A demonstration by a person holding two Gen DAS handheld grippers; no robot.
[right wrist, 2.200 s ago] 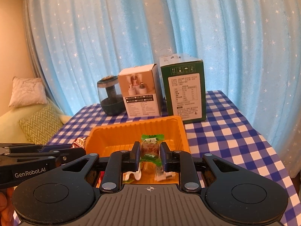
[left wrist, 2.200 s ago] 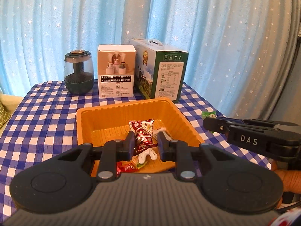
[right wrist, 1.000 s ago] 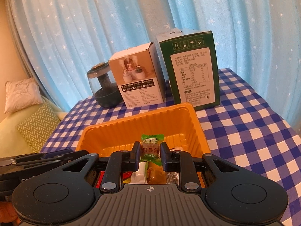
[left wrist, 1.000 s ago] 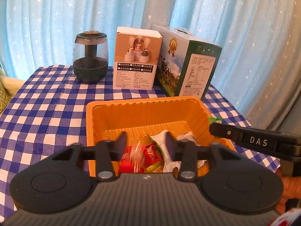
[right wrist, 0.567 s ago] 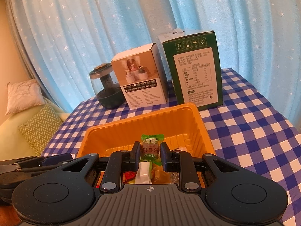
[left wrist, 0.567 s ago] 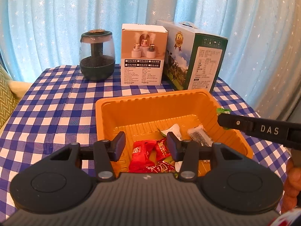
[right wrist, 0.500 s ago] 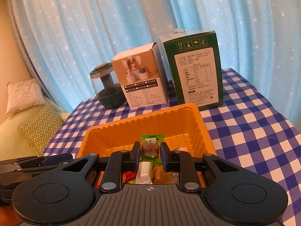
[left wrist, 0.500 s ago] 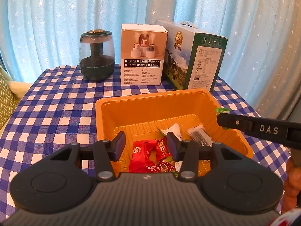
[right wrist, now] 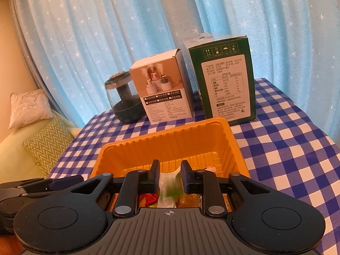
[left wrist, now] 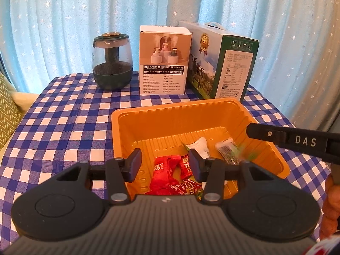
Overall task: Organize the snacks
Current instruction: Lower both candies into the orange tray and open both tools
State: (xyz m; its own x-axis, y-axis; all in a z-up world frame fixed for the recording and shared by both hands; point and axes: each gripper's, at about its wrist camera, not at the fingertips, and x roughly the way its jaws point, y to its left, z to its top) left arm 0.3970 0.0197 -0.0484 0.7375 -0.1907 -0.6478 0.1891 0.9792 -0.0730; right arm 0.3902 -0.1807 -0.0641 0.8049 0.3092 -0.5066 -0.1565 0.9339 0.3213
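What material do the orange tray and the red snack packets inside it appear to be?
The orange tray looks like thin moulded plastic, semi-glossy: ribbed walls and rounded rim suggest thermoforming. The red snack packets seem to be shiny plastic film wrappers, crinkled and catching light; foil lining cannot be ruled out.

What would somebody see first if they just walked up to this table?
The bright orange tray in the middle of the blue checked tablecloth, with red snack packets piled at its near end. Behind it stand a dark jar, a white box and a green box.

Each black tool (left wrist: 164, 163) has a ribbed grey housing, silver screws; the right one (left wrist: 301, 141) reads "DAS".
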